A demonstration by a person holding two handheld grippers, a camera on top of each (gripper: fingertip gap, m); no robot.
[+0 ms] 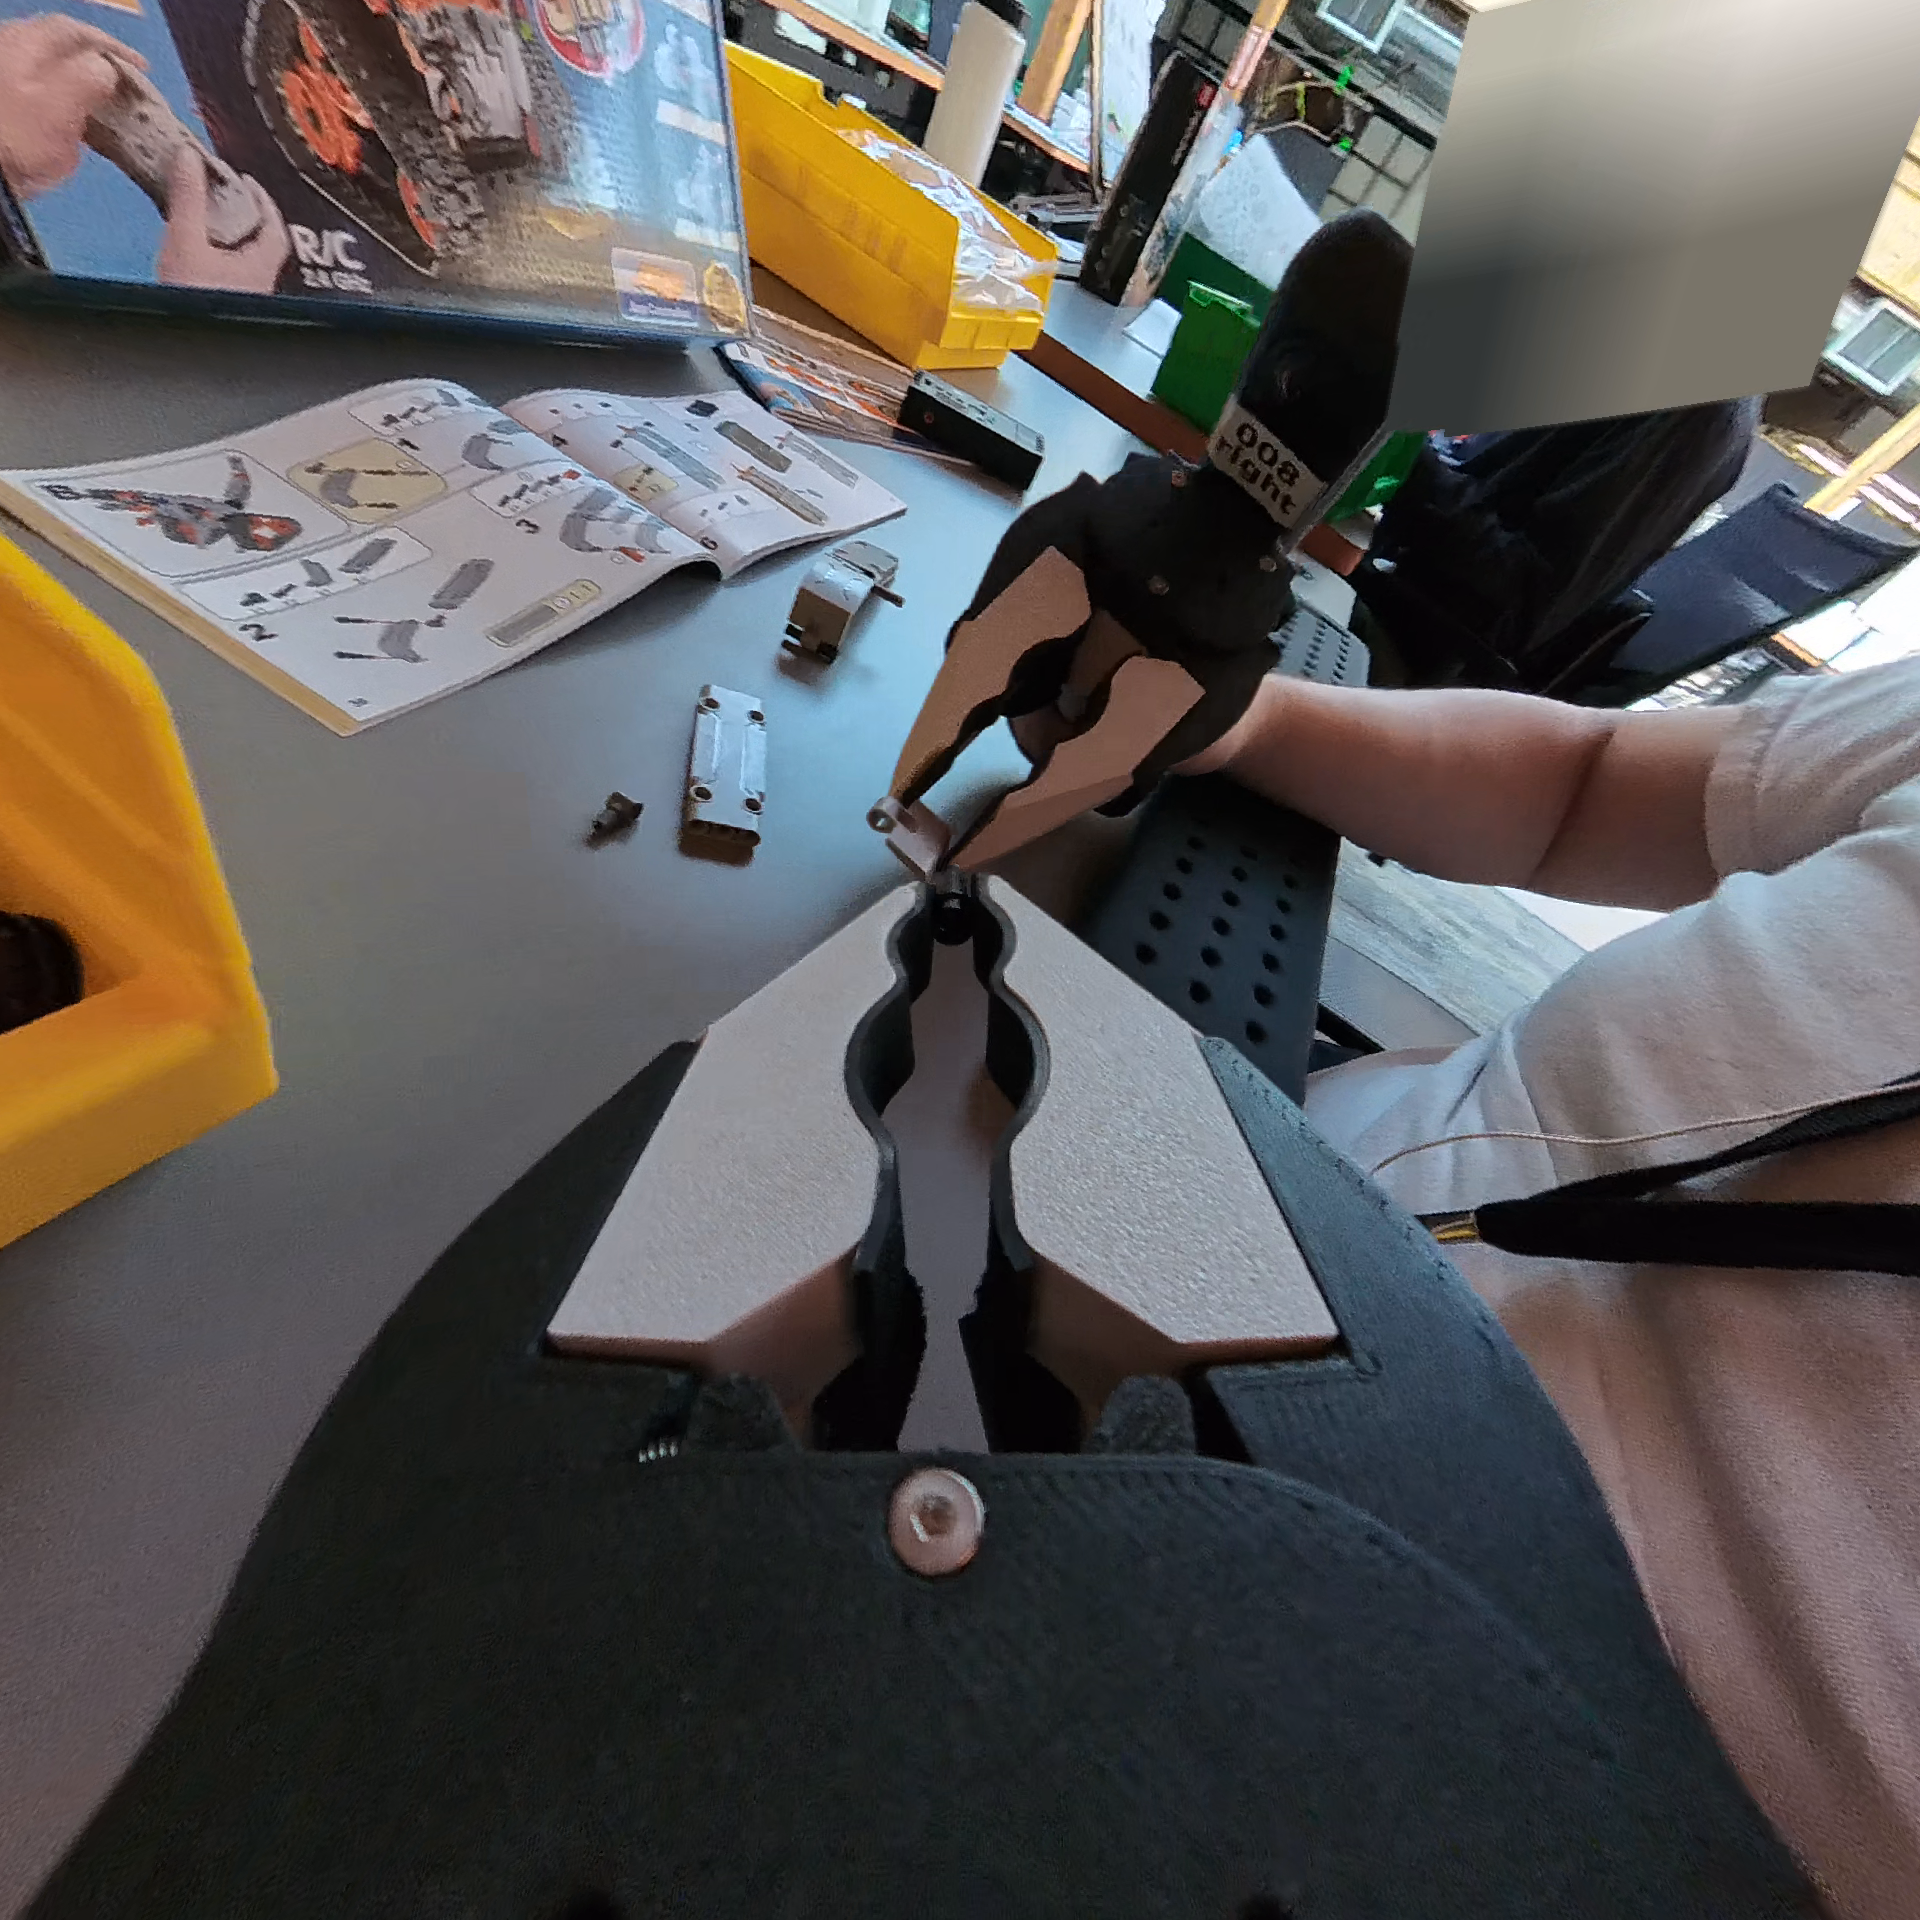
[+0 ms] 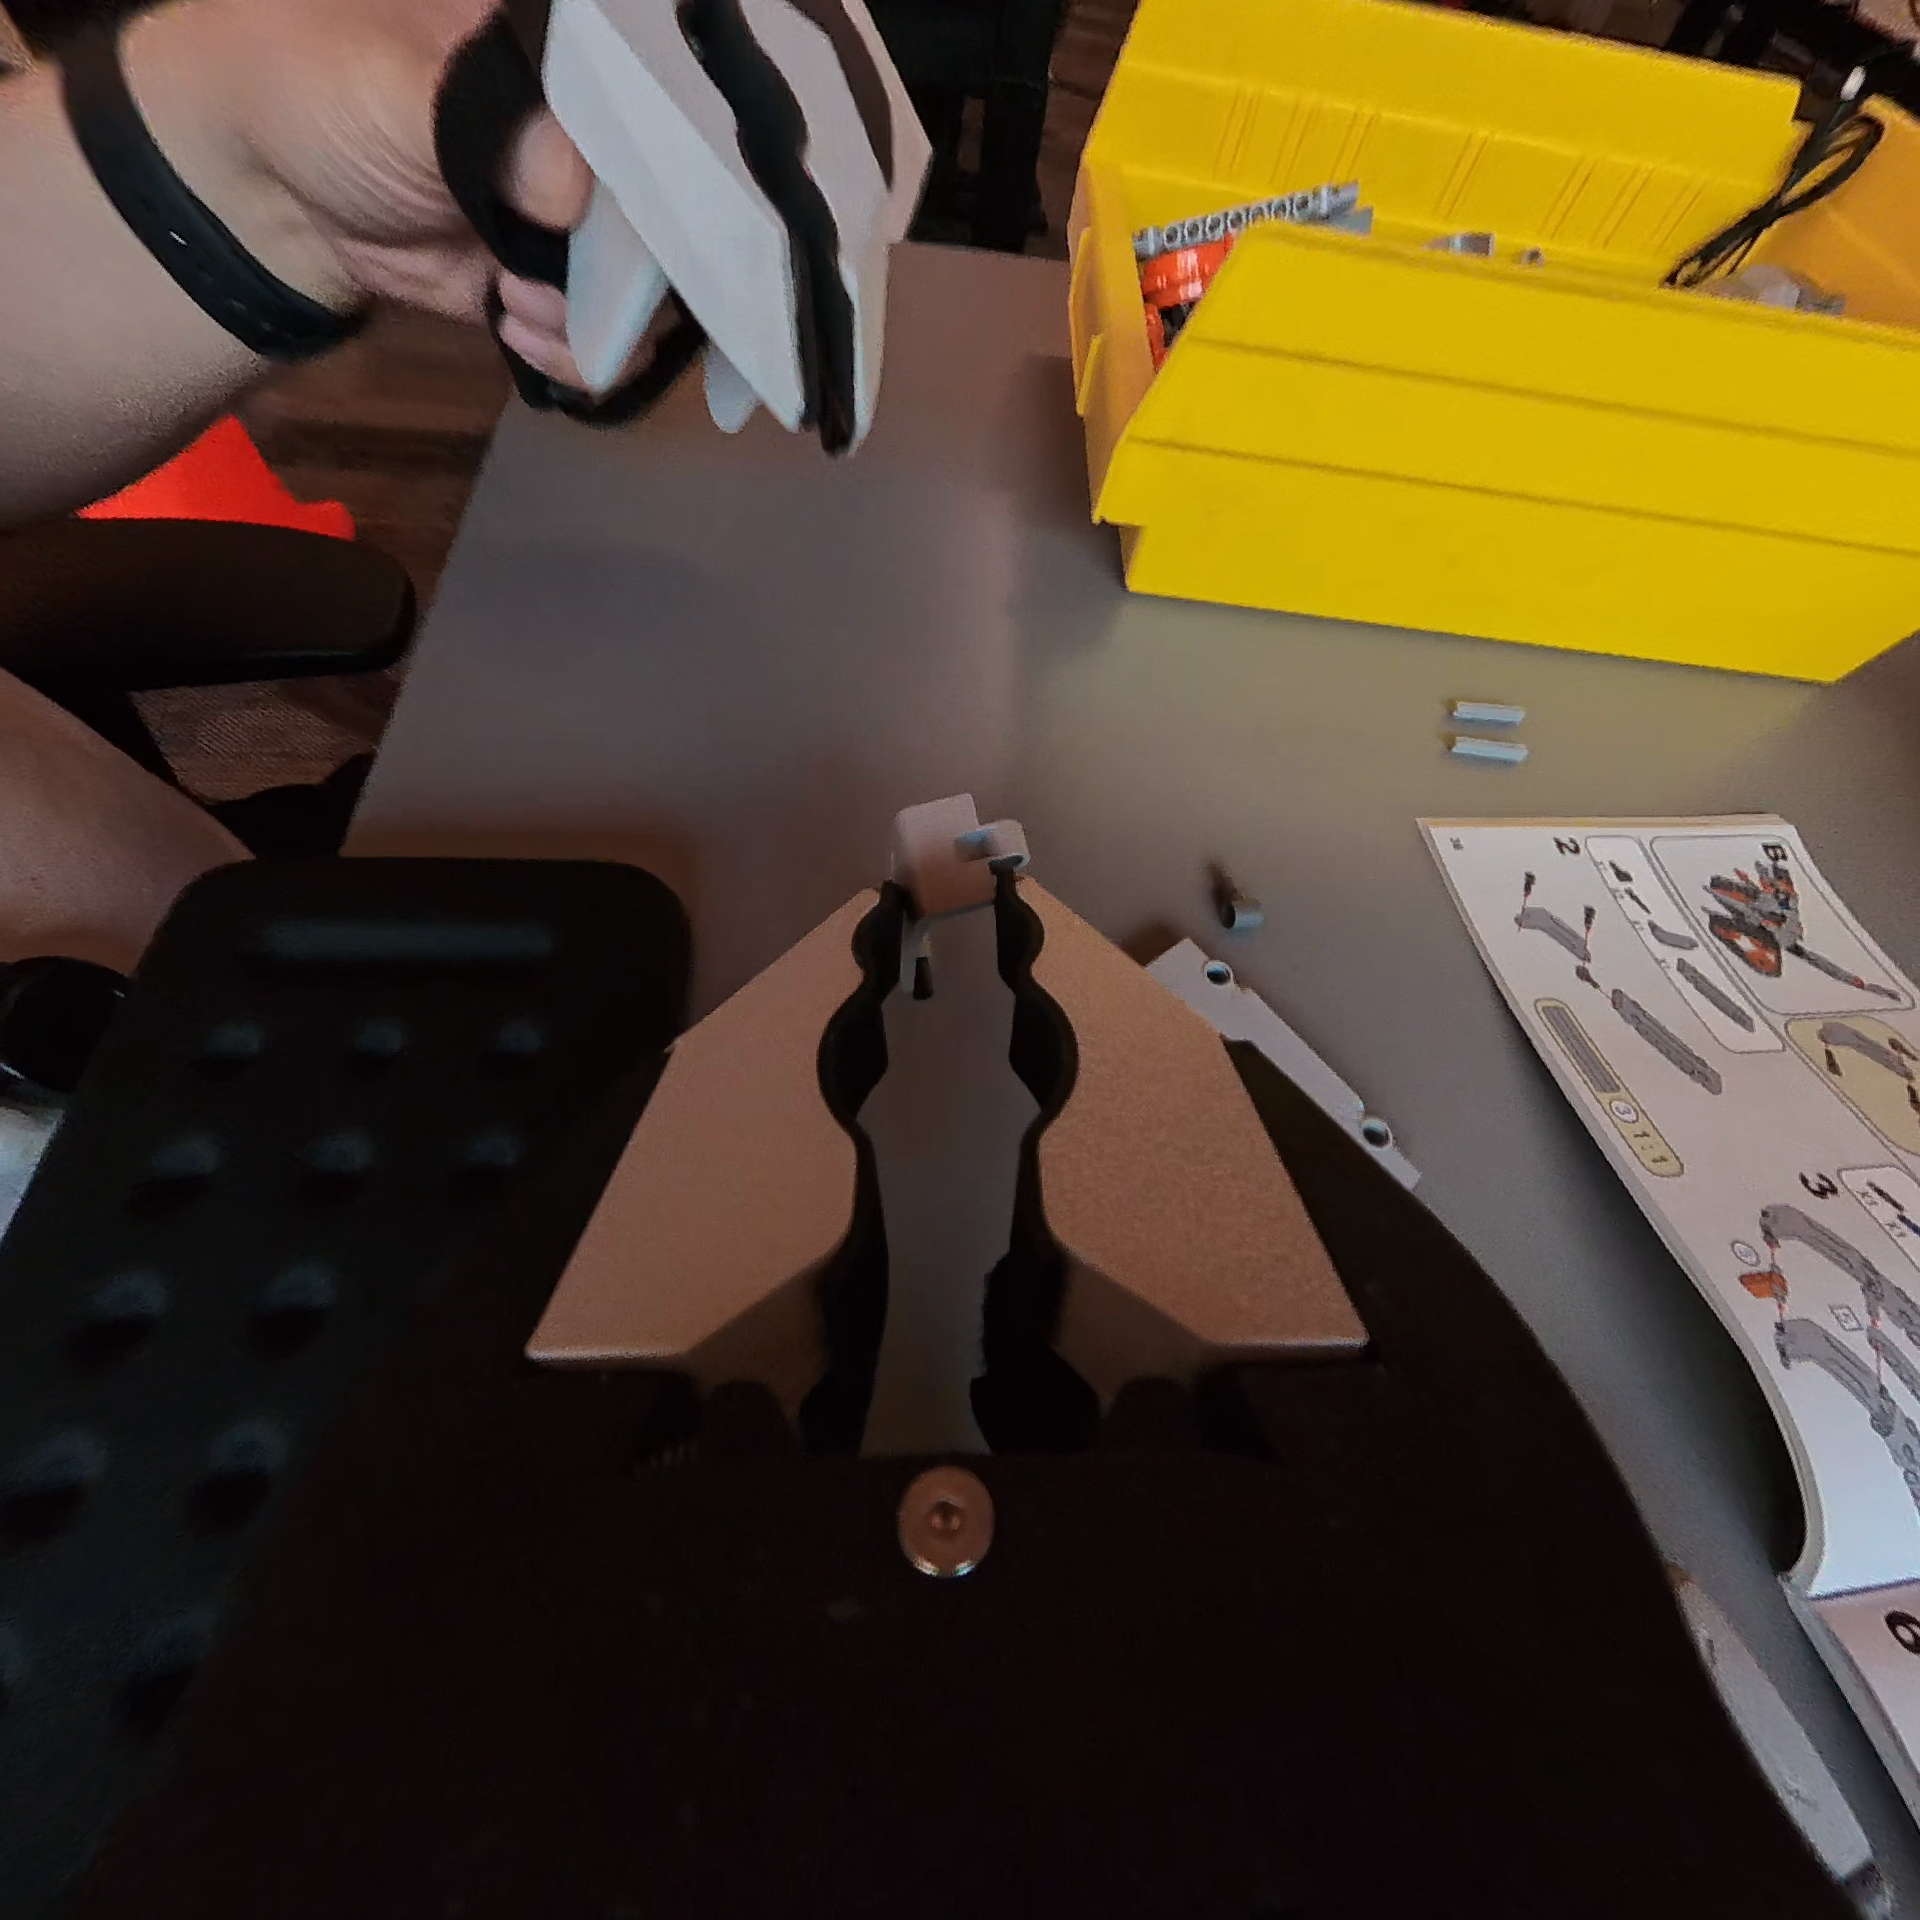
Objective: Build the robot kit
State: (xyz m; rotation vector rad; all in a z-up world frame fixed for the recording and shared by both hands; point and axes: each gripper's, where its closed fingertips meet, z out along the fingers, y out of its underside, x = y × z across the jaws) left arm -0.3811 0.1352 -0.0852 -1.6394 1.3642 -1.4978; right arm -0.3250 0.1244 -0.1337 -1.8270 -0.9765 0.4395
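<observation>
Where parts fill yellow bin (image 2: 1507, 416), right gripper (image 2: 951, 883) pinching grey piece (image 2: 940, 857)

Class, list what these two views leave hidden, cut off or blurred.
- Left tongs: the small black piece they pinch is mostly hidden by their tips.
- Left tongs, right wrist view: motion-blurred.
- Yellow bin: cut off by the left edge.
- Instruction booklet: cut off by the right edge.

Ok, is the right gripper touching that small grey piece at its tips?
Touching. In the right wrist view the right gripper pinches the small grey piece between both fingertips.
</observation>
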